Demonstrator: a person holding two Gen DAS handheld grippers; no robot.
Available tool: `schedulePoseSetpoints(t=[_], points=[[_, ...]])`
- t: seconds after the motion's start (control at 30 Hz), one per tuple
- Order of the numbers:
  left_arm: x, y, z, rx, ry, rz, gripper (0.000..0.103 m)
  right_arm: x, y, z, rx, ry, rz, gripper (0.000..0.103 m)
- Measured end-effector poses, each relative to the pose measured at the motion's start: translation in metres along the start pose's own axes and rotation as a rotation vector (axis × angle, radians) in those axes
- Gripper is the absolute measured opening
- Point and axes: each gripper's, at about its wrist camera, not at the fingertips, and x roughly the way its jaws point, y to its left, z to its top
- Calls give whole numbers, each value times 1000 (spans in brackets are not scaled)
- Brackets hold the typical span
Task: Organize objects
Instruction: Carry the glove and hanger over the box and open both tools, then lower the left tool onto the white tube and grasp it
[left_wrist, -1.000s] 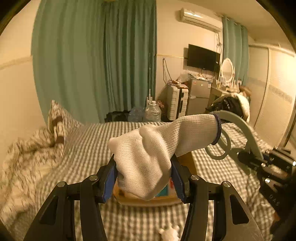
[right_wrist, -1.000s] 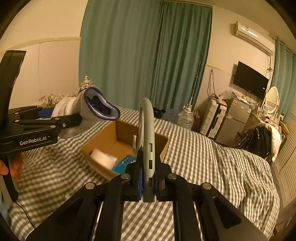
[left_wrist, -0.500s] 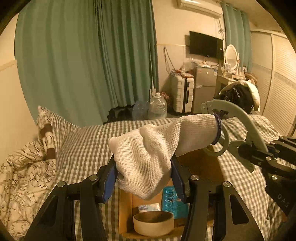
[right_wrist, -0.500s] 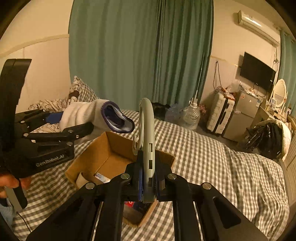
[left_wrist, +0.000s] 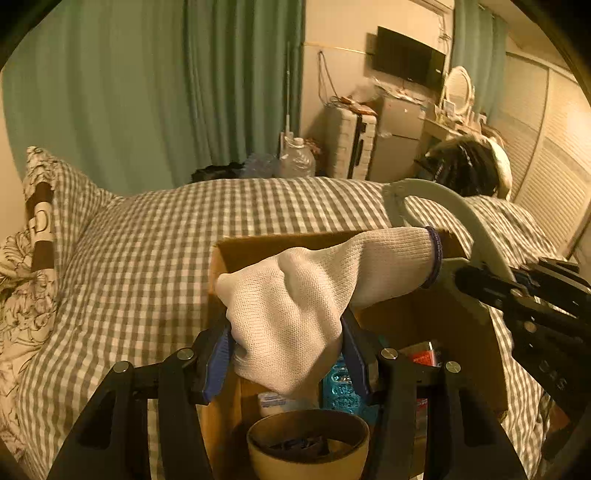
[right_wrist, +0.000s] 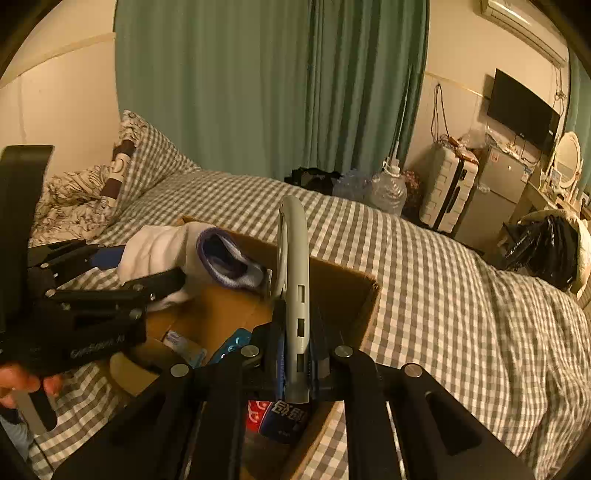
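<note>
My left gripper (left_wrist: 288, 358) is shut on a white knit sock (left_wrist: 295, 306) with a purple cuff, held above an open cardboard box (left_wrist: 258, 247) on the bed. The sock also shows in the right wrist view (right_wrist: 207, 247). My right gripper (right_wrist: 295, 350) is shut on a grey plastic hanger (right_wrist: 293, 266), upright over the same box (right_wrist: 347, 288); the hanger shows in the left wrist view (left_wrist: 461, 218). Inside the box are a brown bowl (left_wrist: 308, 443), a blue blister pack (left_wrist: 340, 391), a white pack (right_wrist: 184, 345) and a red-blue packet (right_wrist: 277, 415).
The box sits on a grey checked bedspread (right_wrist: 461, 295). A checked pillow (left_wrist: 55, 192) and a floral duvet (left_wrist: 18, 295) lie at the left. Green curtains (right_wrist: 258, 92), a white suitcase (right_wrist: 447, 188), water bottles (right_wrist: 384, 188) and a small fridge (right_wrist: 495, 192) stand beyond the bed.
Both grippers have moved down and closer over the box, carrying the sock and the hanger. The box's inside now fills more of both views.
</note>
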Motion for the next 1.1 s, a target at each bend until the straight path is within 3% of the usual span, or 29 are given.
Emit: schedulePoseSetpoints(t=[0.13, 0.2, 0.23, 0.3, 0.43, 0.53, 0.7, 0.97, 1.1], points=[[4, -2, -2, 6, 6, -24, 67, 4, -10, -5, 57, -1, 0, 13], [0, 0, -2, -7, -2, -47, 91, -3, -14, -6, 81, -22, 13, 14], [-2, 1, -2, -8, -7, -52, 94, -8, -15, -6, 83, -34, 15, 20], [-13, 1, 0, -7, -30, -49, 95, -22, -15, -5, 73, -63, -1, 42], [-45, 5, 3, -36, -62, -19, 95, -56, -12, -2, 48, -112, -17, 49], [-86, 6, 1, -78, -113, -7, 103, -91, -12, -1, 47, -143, -11, 61], [-153, -6, -2, -63, -189, 7, 103, -159, -15, -2, 56, -203, -25, 80], [-241, -40, -17, -11, -269, 36, 103, -251, -12, -17, 45, -259, -62, 96], [-271, -53, -40, -13, -294, 58, 103, -281, -6, -38, 41, -272, -68, 102]])
